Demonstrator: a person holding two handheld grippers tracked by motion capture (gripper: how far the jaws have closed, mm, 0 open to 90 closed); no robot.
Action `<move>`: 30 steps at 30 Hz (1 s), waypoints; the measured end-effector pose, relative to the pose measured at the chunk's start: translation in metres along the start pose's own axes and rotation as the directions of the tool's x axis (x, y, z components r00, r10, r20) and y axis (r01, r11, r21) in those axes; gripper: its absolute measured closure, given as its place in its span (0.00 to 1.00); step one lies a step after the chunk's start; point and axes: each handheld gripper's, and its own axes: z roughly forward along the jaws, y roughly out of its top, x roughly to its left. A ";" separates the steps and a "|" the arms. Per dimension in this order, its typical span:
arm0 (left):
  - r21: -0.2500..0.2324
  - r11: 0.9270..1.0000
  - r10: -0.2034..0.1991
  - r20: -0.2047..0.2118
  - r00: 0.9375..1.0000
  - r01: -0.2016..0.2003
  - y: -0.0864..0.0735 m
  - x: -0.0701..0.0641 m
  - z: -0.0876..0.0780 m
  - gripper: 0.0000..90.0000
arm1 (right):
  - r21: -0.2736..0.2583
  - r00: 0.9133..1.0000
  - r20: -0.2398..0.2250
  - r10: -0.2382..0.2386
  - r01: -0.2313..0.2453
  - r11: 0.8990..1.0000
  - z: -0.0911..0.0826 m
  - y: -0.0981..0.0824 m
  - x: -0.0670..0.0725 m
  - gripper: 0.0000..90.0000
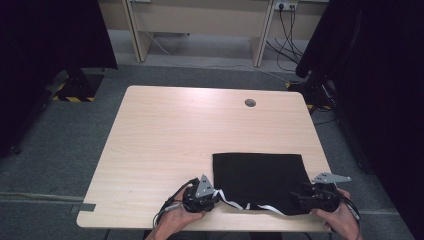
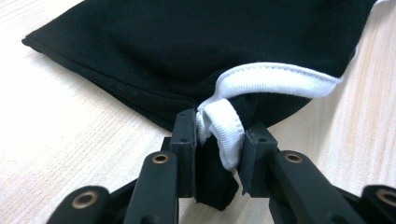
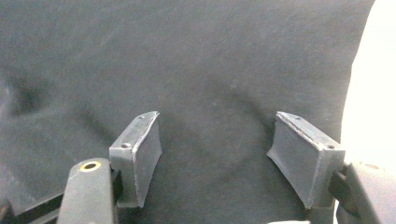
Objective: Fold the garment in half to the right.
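Two grippers at the near edge of a folded black garment, one pinching, one spread.

The black garment (image 1: 260,180) lies flat at the lower right of the table (image 1: 165,135), its white trim (image 2: 275,79) along the near edge. The left gripper (image 2: 218,140) pinches a bunched loop of that trim with black cloth between its jaws, likely to lift that corner. At the lower right, the right gripper (image 3: 217,154) hangs over the cloth with jaws spread and nothing between them, seemingly poised to grip the other corner.
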 end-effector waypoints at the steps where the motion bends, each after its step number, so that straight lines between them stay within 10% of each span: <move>1: 0.000 1.000 0.001 -0.001 1.000 -0.001 0.000 0.000 0.000 0.78 | -0.013 1.000 0.001 0.003 -0.003 1.000 -0.001 0.000 -0.001 0.37; 10: 0.001 1.000 0.003 -0.001 1.000 -0.003 0.000 0.000 0.000 0.78 | -0.149 0.998 -0.054 -0.045 0.036 0.988 0.003 0.029 0.014 0.35; 30: 0.001 1.000 -0.002 -0.003 1.000 0.002 0.000 -0.001 0.000 0.78 | -0.191 0.976 -0.134 -0.173 0.146 0.971 0.044 0.105 0.066 0.37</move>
